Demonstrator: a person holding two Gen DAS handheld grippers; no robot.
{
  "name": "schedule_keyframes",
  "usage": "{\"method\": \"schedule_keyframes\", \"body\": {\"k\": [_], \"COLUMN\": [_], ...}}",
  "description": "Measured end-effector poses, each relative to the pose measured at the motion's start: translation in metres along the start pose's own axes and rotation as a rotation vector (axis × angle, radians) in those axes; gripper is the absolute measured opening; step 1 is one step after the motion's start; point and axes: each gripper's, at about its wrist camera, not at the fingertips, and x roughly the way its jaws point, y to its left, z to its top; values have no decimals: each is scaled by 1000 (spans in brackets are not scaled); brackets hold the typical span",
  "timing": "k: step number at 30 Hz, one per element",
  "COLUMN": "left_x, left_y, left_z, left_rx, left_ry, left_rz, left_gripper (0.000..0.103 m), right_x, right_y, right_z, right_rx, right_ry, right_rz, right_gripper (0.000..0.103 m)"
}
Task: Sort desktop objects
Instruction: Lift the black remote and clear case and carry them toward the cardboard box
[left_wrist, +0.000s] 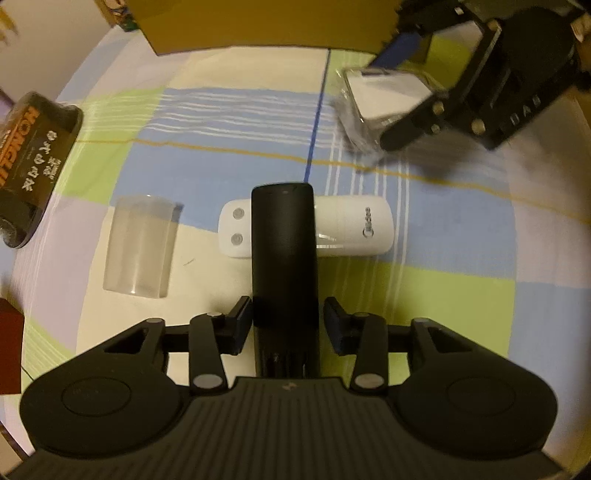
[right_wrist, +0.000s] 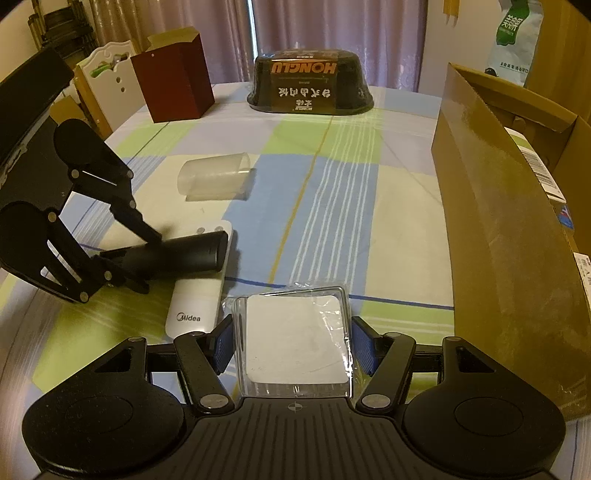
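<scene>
A black cylinder (left_wrist: 284, 258) lies across a white Midea remote (left_wrist: 354, 229) on the checked tablecloth. My left gripper (left_wrist: 288, 325) is shut on the cylinder's near end, with a pad against each side. The right wrist view shows the left gripper (right_wrist: 147, 262) clamping the black cylinder (right_wrist: 177, 254) over the white remote (right_wrist: 195, 302). My right gripper (right_wrist: 293, 347) is shut on a clear plastic packet (right_wrist: 295, 343) with a white square inside, held above the table. In the left wrist view, the right gripper (left_wrist: 391, 96) and the packet (left_wrist: 388, 92) are blurred at the far right.
A translucent cup (right_wrist: 214, 181) lies on its side near the remote. An open cardboard box (right_wrist: 498, 221) stands along the right edge. A black HONGLU food bowl (right_wrist: 308, 81) and a dark red box (right_wrist: 173, 74) sit at the far side.
</scene>
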Motion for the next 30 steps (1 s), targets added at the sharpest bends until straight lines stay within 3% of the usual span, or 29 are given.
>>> {"method": "schedule_keyframes", "body": {"k": [13,21,30], "left_x": [2,-17,-39], "left_y": [-7,-14,-26], "left_z": [6,-8,-8], "left_rx": [-36,-161,-233], "left_ry": [10,-17,-35], "left_rz": [35,58,111], "left_gripper": [33,33,33], "right_x": [-10,-22,-35], "right_y": [-4,0,11], "right_z": [-10,-9,-11], "right_rx": [33,24,9], "right_ry": [-5,-23,-36], "right_rz": [-14,-18,-21], "right_gripper": [63,63,63]}}
